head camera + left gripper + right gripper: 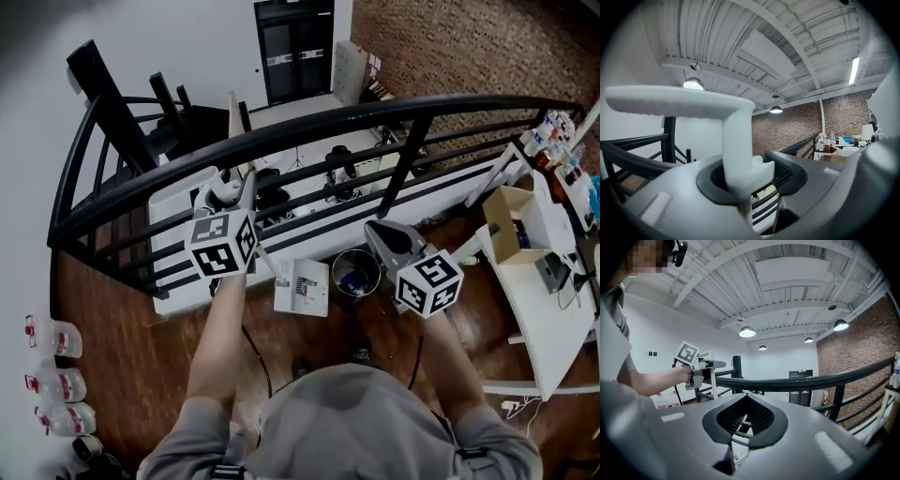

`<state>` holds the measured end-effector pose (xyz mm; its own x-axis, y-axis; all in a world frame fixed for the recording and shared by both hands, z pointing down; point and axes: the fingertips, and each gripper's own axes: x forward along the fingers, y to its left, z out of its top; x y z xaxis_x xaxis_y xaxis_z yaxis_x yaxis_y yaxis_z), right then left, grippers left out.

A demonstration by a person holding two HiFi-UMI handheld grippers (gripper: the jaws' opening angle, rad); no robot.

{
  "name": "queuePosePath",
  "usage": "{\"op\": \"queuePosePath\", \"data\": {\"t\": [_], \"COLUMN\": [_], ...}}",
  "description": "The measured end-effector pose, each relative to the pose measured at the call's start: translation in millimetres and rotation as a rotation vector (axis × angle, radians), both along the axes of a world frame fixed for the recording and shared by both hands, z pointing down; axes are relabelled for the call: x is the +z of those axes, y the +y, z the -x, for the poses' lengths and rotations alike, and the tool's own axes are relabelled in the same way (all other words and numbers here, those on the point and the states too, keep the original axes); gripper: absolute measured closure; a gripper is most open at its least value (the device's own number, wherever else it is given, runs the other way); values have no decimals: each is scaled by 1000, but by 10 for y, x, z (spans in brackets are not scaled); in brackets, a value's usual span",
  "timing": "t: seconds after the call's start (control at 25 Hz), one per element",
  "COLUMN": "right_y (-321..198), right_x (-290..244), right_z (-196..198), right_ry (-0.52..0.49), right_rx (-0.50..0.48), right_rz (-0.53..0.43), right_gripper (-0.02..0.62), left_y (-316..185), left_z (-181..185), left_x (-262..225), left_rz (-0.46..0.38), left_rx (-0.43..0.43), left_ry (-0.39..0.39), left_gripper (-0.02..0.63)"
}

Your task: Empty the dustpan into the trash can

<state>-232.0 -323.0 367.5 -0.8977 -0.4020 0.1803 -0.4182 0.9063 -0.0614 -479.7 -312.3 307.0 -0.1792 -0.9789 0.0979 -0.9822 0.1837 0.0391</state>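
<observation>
My left gripper point(228, 199) is shut on the white handle point(737, 154) of a long-handled dustpan. The handle's upright post stands between the jaws and its flat grip point(670, 101) runs off to the left. In the head view the white pan point(302, 288) hangs low beside the round trash can point(356, 273), just left of it. My right gripper point(377, 232) is held above the can's right side, jaws closed together with nothing between them. From the right gripper view point(746, 401) the left gripper point(700, 370) and the handle point(714, 364) show up at the left.
A black curved railing point(309, 127) runs across right in front of both grippers. A white table point(548, 309) with an open cardboard box point(514, 217) stands at the right. Plastic bottles point(54, 384) line the wooden floor at the left.
</observation>
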Motion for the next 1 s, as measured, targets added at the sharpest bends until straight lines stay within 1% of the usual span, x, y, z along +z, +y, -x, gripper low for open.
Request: {"op": "queuePosePath", "data": {"t": [0.16,0.28,0.4,0.56,0.68,0.88,1.0], "right_y": [-167,-287,-429,-644,-771,-911,-915], "right_x": [-94,-84,-65,-63,-40,45,110], "right_z": [-219,-443,-670,-935,-1128,-1385,-1509], "right_ry": [-21,-27,-26,-35,-40,-37,-30], "right_rx": [35,69,103,152,183,236,261], "right_rz": [-13,-6,-2,3,10,31,45], "right_gripper": [597,597,597,597,597,597,597], "left_y": [-321,-596,-895,-1230,-1447,-1723,-1834], "left_z": [-259,-413,-594,-920,-1172,-1468,-1699], "left_x": [-186,-211,-173,-9,148,133,152], "left_rz": [-28,-36,-25,16,43,10,11], "left_rx": [41,58,83,138,175,207,238], "left_ry": [-15,-21,-26,-45,-70,-125,-154], "left_gripper": [423,425,425,425,425,425,425]}}
